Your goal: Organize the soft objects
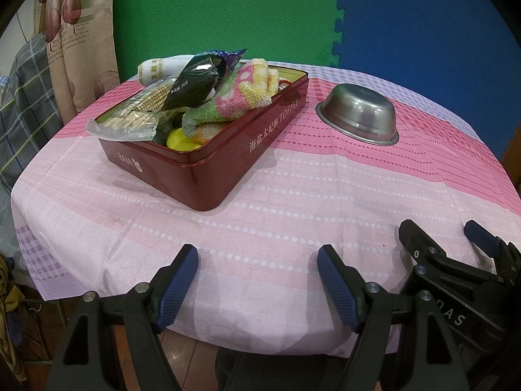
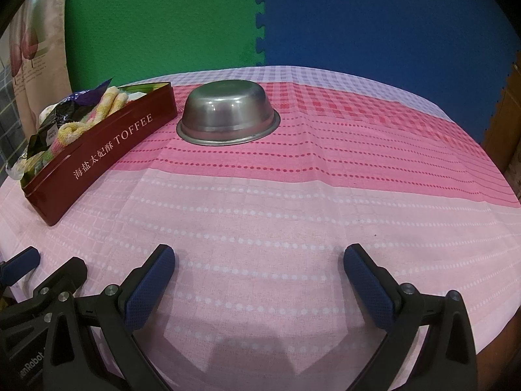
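A dark red toffee tin (image 1: 208, 176) (image 2: 97, 150) stands on the pink tablecloth, filled with soft things: a pink, green and yellow towel (image 1: 234, 104) (image 2: 97, 110), a black snack bag (image 1: 192, 81), a clear pack of wafers (image 1: 130, 123), a white rolled cloth (image 1: 159, 68) and something yellow (image 1: 180, 140). My left gripper (image 1: 257, 260) hovers open over the near table edge, well short of the tin, nothing between its fingers. My right gripper (image 2: 259, 257) is open and empty beside it, also seen at the right of the left wrist view (image 1: 446, 231).
An upside-down steel bowl (image 1: 358, 117) (image 2: 228, 117) sits to the right of the tin. Green and blue foam mats (image 2: 293, 16) back the table. A curtain (image 1: 75, 42) and a plaid cloth (image 1: 22, 97) hang at the left. A wooden edge (image 2: 501, 120) stands far right.
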